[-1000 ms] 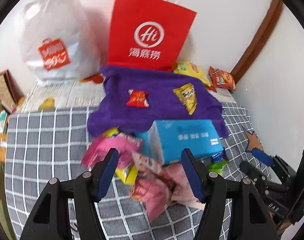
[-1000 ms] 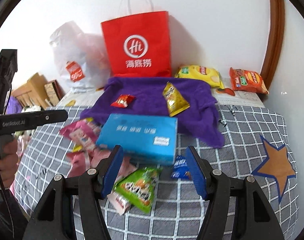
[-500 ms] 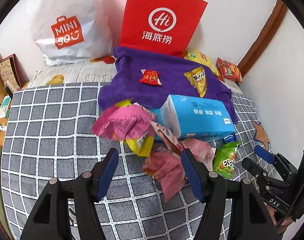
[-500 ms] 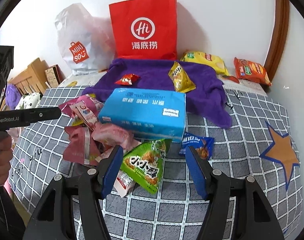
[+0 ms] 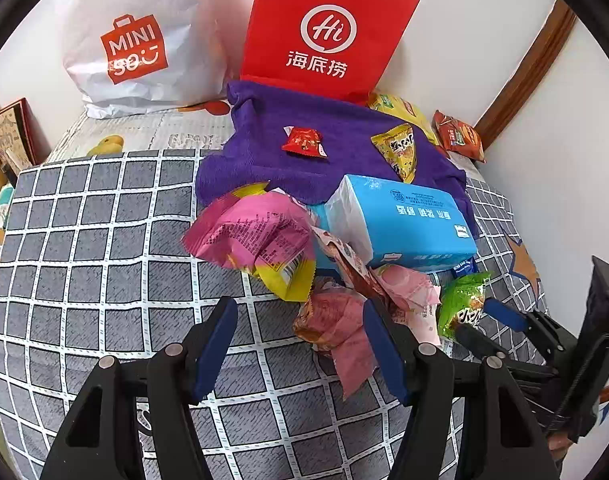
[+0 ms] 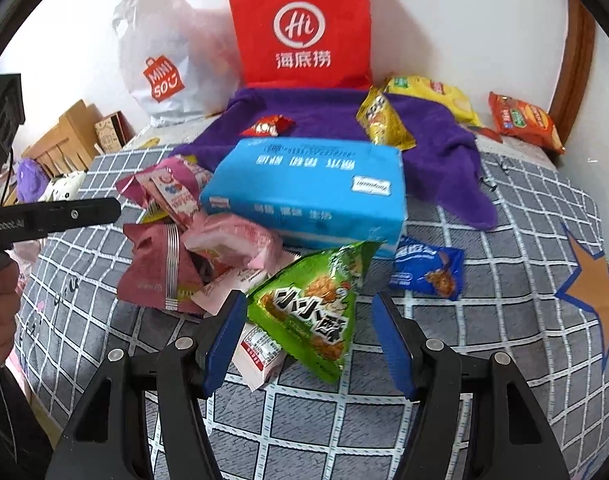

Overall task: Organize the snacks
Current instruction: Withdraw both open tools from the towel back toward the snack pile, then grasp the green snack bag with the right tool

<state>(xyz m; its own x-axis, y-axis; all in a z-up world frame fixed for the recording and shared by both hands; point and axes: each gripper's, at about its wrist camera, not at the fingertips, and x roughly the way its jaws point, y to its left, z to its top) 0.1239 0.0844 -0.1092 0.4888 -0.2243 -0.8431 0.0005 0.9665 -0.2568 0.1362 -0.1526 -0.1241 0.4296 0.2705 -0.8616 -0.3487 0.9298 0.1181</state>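
Your left tool (image 5: 300,344) & right tool (image 6: 308,330) both gape wide, empty, above snack pile; green packet (image 6: 312,312) sits under right.

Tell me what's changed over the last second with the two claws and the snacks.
Both claws came down closer to the pile: the left claw now over the pink wrappers, the right claw now framing the green packet. Nothing was gripped or released; jaws stayed equally open. Snacks, blue tissue pack and purple cloth stayed put.

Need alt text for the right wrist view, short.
Open right gripper with blue pads hovers over a green triangular snack packet on a grey checked cloth. Behind lie a blue tissue pack, pink wrappers and a red paper bag.
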